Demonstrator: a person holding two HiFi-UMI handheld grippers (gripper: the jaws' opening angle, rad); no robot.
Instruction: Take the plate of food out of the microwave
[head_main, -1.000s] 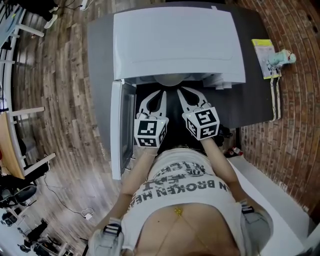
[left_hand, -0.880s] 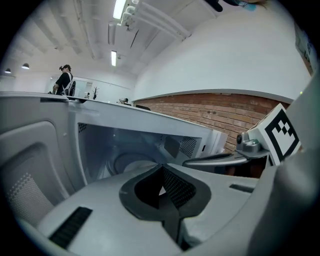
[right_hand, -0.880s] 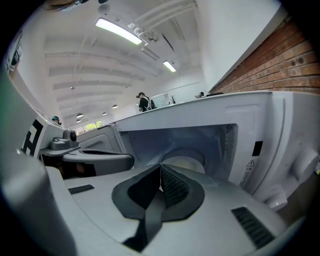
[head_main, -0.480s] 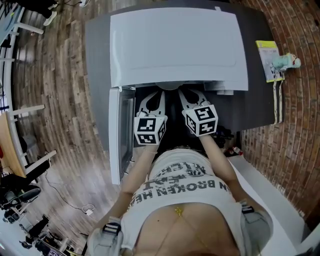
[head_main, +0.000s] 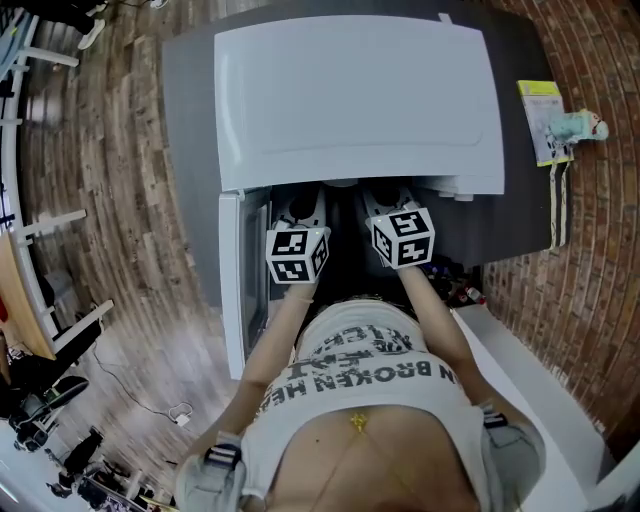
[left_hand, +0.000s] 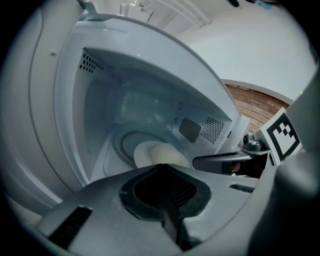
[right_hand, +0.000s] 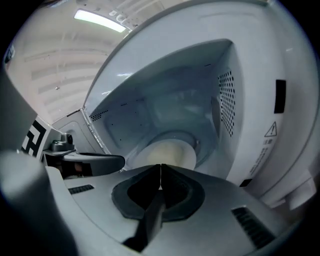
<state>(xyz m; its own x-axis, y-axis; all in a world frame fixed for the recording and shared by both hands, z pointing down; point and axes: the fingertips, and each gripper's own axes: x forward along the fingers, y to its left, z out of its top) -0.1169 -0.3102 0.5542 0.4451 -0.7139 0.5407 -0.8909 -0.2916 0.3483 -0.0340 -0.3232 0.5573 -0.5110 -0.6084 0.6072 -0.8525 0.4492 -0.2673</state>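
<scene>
Both grippers are poking into the mouth of the open microwave (head_main: 360, 100), side by side, with the door (head_main: 232, 275) swung out on the left. The left gripper (left_hand: 161, 166) has its jaws pressed together at the tips with nothing between them, and it's the same for the right gripper (right_hand: 160, 167): tips meeting, empty. The plate (right_hand: 172, 152) sits on the round glass tray (left_hand: 122, 145) at the bottom of the microwave, just past both sets of tips, and neither gripper touches it. There's a pale mound of food (left_hand: 169, 155) on the plate, but I can't tell what it is. From above, the microwave's white top hides the tips, so you only see the two marker cubes near the opening. The microwave sits on a dark grey counter (head_main: 190, 120), and a yellow packet (head_main: 540, 120) lies off at the far right.
</scene>
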